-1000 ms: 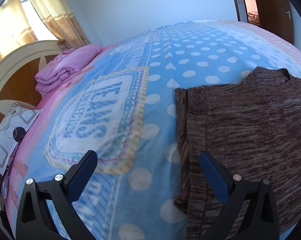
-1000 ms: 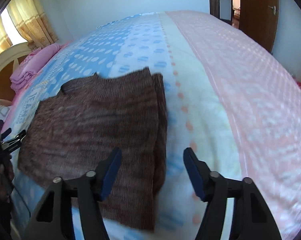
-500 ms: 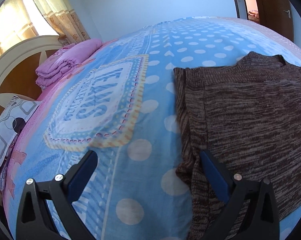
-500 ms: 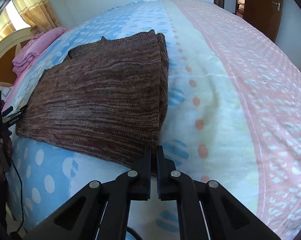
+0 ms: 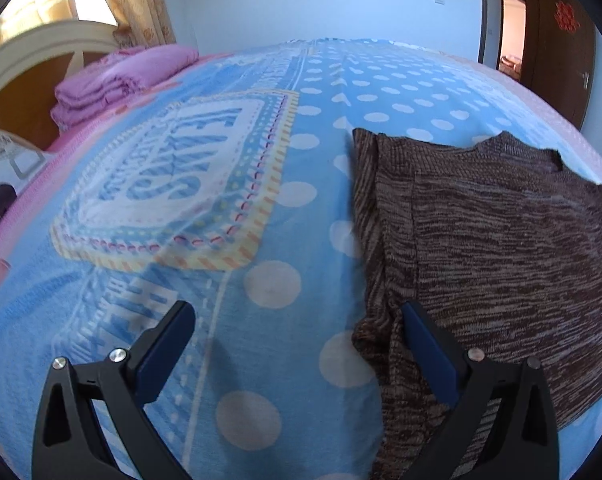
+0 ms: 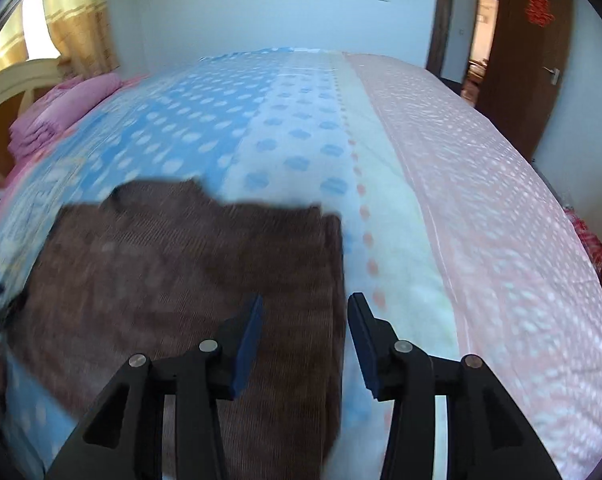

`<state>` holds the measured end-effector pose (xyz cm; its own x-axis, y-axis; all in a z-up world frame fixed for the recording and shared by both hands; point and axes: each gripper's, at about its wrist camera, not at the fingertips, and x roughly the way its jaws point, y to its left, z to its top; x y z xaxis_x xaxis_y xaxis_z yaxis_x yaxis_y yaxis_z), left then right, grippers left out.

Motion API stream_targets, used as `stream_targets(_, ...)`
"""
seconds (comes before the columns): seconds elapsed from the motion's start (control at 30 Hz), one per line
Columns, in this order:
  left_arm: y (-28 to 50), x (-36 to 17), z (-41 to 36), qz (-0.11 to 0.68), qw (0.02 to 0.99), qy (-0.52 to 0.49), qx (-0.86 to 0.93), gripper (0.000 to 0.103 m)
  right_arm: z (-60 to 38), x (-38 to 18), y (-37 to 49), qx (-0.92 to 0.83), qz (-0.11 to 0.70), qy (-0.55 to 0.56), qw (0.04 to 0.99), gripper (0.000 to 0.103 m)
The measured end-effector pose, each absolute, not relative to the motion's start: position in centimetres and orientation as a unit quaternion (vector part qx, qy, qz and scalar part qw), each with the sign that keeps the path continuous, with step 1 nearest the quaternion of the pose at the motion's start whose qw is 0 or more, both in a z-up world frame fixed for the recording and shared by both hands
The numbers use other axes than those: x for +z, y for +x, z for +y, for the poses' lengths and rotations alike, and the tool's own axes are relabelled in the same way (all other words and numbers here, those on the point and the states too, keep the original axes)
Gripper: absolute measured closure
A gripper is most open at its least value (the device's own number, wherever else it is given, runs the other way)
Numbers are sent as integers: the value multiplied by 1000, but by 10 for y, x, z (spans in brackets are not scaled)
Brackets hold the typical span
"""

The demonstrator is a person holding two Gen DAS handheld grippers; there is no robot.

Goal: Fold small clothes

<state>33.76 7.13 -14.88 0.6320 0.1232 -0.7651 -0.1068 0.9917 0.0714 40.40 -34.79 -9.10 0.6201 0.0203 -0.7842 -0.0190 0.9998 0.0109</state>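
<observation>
A brown knit sweater (image 5: 501, 240) lies flat on the bed with its sleeves folded in. In the right wrist view the sweater (image 6: 181, 280) is blurred. My left gripper (image 5: 297, 328) is open and empty, low over the sweater's near left corner, with its right finger (image 5: 425, 344) over the fabric edge. My right gripper (image 6: 305, 320) is open and empty, and its jaws straddle the sweater's right edge near the front.
The bed is covered by a blue polka-dot blanket (image 5: 285, 208) that turns pink (image 6: 481, 200) on the right. Folded pink bedding (image 5: 117, 80) lies by the headboard (image 5: 33, 48). A brown door (image 6: 521, 60) stands open at the far right.
My right gripper was shut half a second ago and has opened over the sweater's right edge. My left gripper stayed open and shifted slightly along the sweater's left edge.
</observation>
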Motion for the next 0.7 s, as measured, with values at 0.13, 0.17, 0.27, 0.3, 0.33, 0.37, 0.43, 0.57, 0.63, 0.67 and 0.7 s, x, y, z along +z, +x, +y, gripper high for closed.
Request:
stream_targets(0.13,336,-150,74,422,904,-5,59,0,-345,-128,459,-12,472,0,881,76)
stream_targets(0.17,335,-149,73,420,906,-3,61,0,-347,-136,465,-12,483,9,876,87)
stream_targets(0.27,332,-148,69,413,908,10,67,0,-346,-137,460,-12,471,9,882,99)
stream_targets(0.3,332,-148,69,412,909,12,68,0,-344,-134,454,-15,462,5,887,99)
stream_targets(0.33,331,-147,69,410,909,14,69,0,-344,-130,449,-18,454,3,891,99)
stream_targets(0.37,331,-147,68,409,910,15,70,0,-347,-127,444,-27,446,2,894,100)
stream_targets(0.43,331,-147,66,406,911,21,73,0,-358,-127,442,-40,442,18,896,100)
stream_targets(0.57,330,-147,62,403,911,35,80,0,-365,-139,447,-9,453,36,891,98)
stream_targets(0.63,329,-146,64,402,912,30,79,0,-372,-133,441,4,454,64,889,77)
stream_targets(0.67,326,-145,65,401,912,26,79,0,-376,-128,435,13,456,81,886,58)
stream_targets(0.7,322,-143,67,401,912,21,80,0,-380,-123,424,23,451,100,887,56)
